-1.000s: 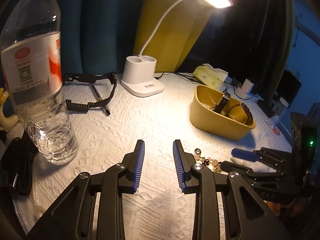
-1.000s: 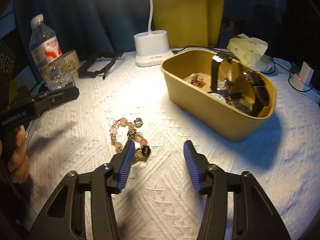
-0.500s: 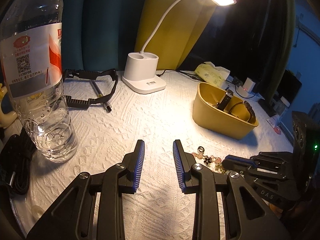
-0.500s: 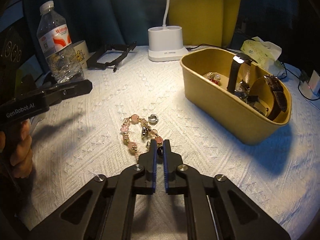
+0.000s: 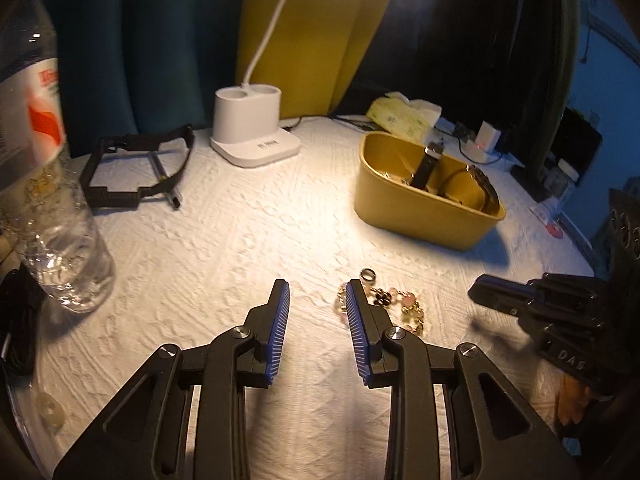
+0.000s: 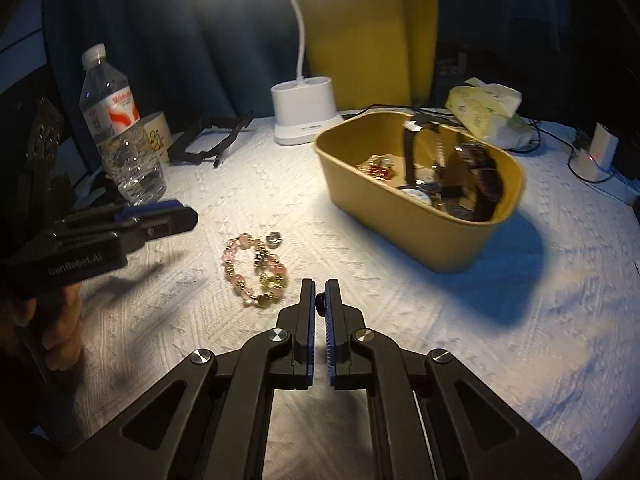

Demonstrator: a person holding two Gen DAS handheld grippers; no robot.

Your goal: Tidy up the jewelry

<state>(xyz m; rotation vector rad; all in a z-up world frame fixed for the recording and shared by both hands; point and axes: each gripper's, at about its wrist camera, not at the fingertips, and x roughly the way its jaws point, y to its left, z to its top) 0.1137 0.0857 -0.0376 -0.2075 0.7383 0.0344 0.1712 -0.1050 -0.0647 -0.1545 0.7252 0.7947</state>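
Note:
A pink and gold bead bracelet [image 6: 256, 272] lies on the white cloth with a small silver ring [image 6: 274, 238] beside it. They also show in the left wrist view, bracelet [image 5: 400, 304] and ring [image 5: 368, 276]. My right gripper [image 6: 319, 300] is shut on a small dark bead or earring [image 6: 320, 301], lifted just right of the bracelet. My left gripper [image 5: 316, 308] is open and empty, just left of the bracelet. A yellow box [image 6: 400, 216] holds watches and red-gold jewelry [image 6: 376, 166].
A water bottle [image 6: 120, 136] and mug [image 6: 158, 136] stand at the left. A white lamp base [image 6: 304, 120], a black frame [image 6: 208, 140], a tissue pack [image 6: 484, 112] and a charger with cables [image 6: 596, 152] line the back.
My right gripper closed on a small dark piece at the bracelet's near end and has lifted it away to the right. My left gripper moved right, closer to the bracelet.

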